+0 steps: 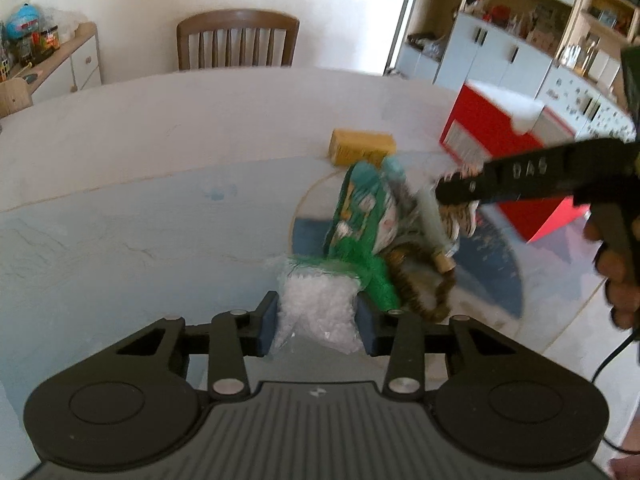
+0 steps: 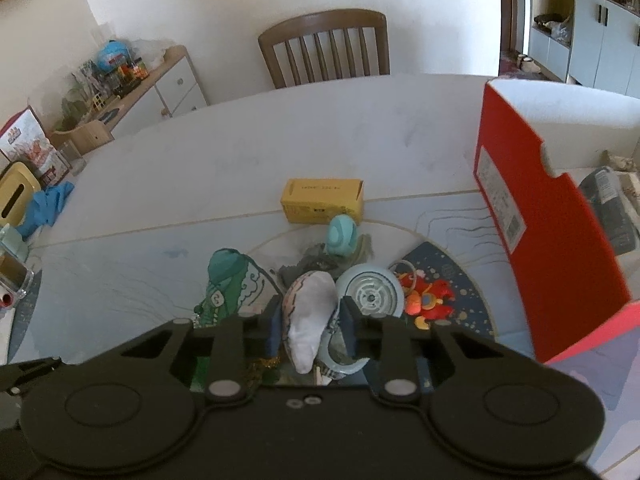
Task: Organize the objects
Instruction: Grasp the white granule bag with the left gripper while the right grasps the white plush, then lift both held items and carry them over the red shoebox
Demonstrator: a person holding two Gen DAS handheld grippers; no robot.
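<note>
My left gripper (image 1: 317,322) is shut on a clear plastic bag of white bits (image 1: 316,312) with a green fringe at its top. Beyond it lies a green printed pouch (image 1: 360,208) and a brown striped soft toy (image 1: 424,280). My right gripper (image 2: 309,324) is shut on a grey-white soft toy (image 2: 308,320); it also shows in the left wrist view (image 1: 456,192), over the pile. Around it lie a green pouch (image 2: 230,280), a round pale-blue fan-like disc (image 2: 372,290), a teal egg-shaped thing (image 2: 341,236) and a red toy (image 2: 430,298).
A yellow box (image 2: 322,200) lies on the white table (image 2: 240,152) behind the pile. An open red box (image 2: 552,220) stands at the right with things inside. A wooden chair (image 2: 324,48) is at the far edge. Blue cloth (image 2: 46,208) and clutter lie at the left.
</note>
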